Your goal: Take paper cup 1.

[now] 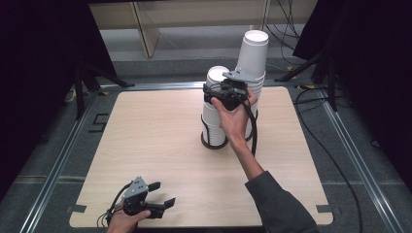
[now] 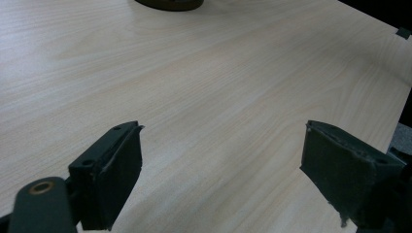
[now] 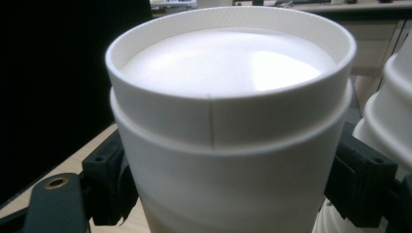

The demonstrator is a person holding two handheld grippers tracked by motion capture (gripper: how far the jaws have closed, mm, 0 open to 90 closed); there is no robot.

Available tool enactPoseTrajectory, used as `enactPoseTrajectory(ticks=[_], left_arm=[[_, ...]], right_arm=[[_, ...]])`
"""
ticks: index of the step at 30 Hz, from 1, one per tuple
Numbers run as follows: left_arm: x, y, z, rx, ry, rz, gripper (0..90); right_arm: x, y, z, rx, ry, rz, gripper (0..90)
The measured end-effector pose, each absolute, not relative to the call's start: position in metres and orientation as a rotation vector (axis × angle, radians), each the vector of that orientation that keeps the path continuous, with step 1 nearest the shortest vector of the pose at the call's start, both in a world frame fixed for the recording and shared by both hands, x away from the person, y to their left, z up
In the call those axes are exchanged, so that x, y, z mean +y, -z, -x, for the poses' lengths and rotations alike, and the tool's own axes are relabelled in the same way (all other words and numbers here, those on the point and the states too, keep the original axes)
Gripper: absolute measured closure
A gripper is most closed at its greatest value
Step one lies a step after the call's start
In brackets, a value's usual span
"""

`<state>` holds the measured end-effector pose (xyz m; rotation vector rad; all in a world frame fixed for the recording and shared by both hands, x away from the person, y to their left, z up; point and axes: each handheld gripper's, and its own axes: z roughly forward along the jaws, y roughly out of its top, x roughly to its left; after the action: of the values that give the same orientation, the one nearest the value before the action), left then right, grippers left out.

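right gripper (image 1: 221, 93) clamped around upside-down white paper cup (image 3: 228, 145) on top of the shorter cup stack (image 1: 214, 121), mid table (image 1: 160, 145), just beside taller cup stack (image 1: 252, 58). left gripper (image 1: 163, 194) jaws apart, nothing between, near front edge.

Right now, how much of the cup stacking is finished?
Done: two stacks of upside-down white cups stand on the table, the taller stack behind. In hand: the right claw grips the top cup of the shorter stack. Left: moving that cup; the left claw waits open.
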<state>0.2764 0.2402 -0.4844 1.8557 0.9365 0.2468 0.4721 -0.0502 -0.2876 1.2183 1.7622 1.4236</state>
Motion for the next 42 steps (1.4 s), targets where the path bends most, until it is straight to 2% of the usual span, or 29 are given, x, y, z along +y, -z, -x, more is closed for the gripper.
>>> enactPoseTrajectory(ticks=[12, 19, 26, 36, 42], left_arm=[[0.24, 0.484, -0.276, 0.943, -0.245, -1.87, 14.3], [0.24, 0.484, -0.276, 0.944, -0.245, -1.872, 14.3], [0.24, 0.485, -0.277, 0.946, -0.247, -1.857, 14.3], [0.239, 0.485, -0.279, 0.946, -0.275, -1.868, 14.3], [0.237, 0.483, -0.28, 0.92, -0.326, -1.875, 14.3]], right_arm=[[-0.067, 0.249, -0.457, 1.719, -1.57, -1.177, 18.8], [-0.079, 0.24, -0.443, 1.733, -1.615, -1.135, 18.8], [-0.088, 0.255, -0.42, 1.816, -1.646, -1.101, 18.8], [-0.089, 0.298, -0.384, 1.956, -1.689, -1.056, 18.8], [-0.09, 0.316, -0.379, 2.013, -1.661, -1.041, 18.7]])
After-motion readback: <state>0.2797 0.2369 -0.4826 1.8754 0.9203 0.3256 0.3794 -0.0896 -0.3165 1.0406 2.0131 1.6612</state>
